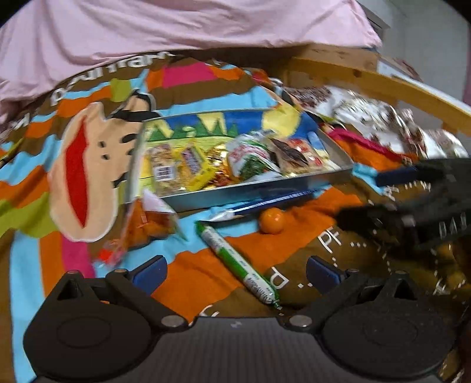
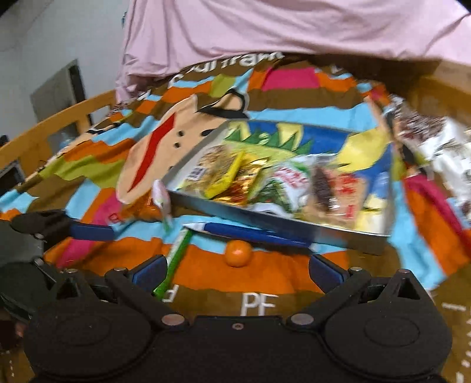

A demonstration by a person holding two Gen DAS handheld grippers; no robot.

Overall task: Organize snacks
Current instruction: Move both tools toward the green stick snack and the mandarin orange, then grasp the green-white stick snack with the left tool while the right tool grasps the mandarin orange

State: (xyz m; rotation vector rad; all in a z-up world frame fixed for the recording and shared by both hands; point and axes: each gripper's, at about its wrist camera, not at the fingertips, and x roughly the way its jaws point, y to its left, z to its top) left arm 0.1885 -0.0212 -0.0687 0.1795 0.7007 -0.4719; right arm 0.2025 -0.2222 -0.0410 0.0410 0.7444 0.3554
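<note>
While both cameras are blurring with motion, the left gripper is hanging with its blue-padded fingers spread wide and nothing between them, over a bright patchwork blanket. A green-and-white stick snack is lying flat on the blanket just ahead of that gripper, its long axis running diagonally, the far end pointing up-left toward a metal tray and the near end pointing toward the right-hand finger. Beyond it, a small orange ball is sitting beside a blue stick packet, which is lying along the tray's near wall. An orange snack bag is leaning at the tray's near-left corner. Inside the tray, assorted snack packets are lying heaped together. The right gripper is likewise standing wide apart and empty, with the orange ball just ahead between its fingers. A pink sheet is covering the background.
</note>
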